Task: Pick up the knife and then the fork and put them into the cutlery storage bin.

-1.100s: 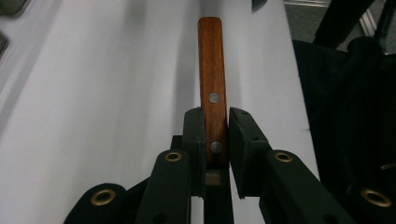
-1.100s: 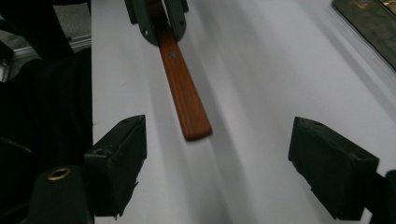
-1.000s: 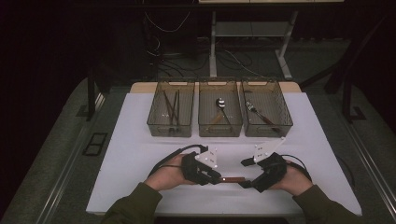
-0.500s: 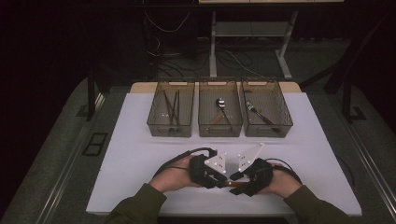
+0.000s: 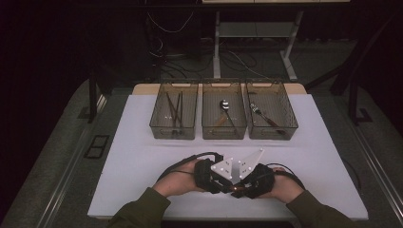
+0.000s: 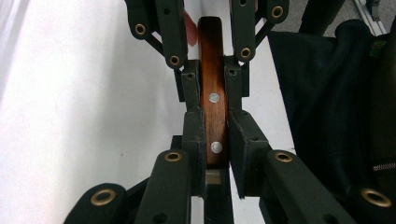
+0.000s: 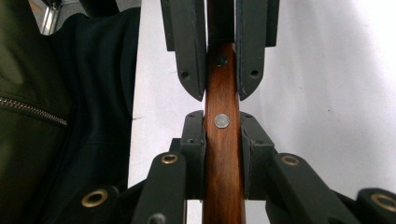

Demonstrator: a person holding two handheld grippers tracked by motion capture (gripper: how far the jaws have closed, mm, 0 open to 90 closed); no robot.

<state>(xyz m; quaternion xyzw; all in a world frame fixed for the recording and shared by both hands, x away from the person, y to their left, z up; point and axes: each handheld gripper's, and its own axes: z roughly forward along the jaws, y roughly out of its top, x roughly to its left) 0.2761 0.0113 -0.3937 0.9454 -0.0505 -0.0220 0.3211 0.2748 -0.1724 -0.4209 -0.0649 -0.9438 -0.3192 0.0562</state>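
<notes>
Lower centre of the high view: my left gripper (image 5: 219, 179) and right gripper (image 5: 241, 183) both pinch one wooden-handled utensil (image 6: 213, 100) above the desk (image 5: 142, 156), the right fingers having just closed on it. Handover looks half done; I still have to release left and carry it to a bin (image 5: 271, 134), I judge.

Olive-green sleeves (image 5: 142, 209) cover both forearms. Each black gripper (image 5: 209, 175) carries a white three-cornered plate (image 5: 224, 167), brass-ringed pivots (image 6: 173, 156) on its linkage, and a trailing black cable (image 5: 183, 161).
</notes>
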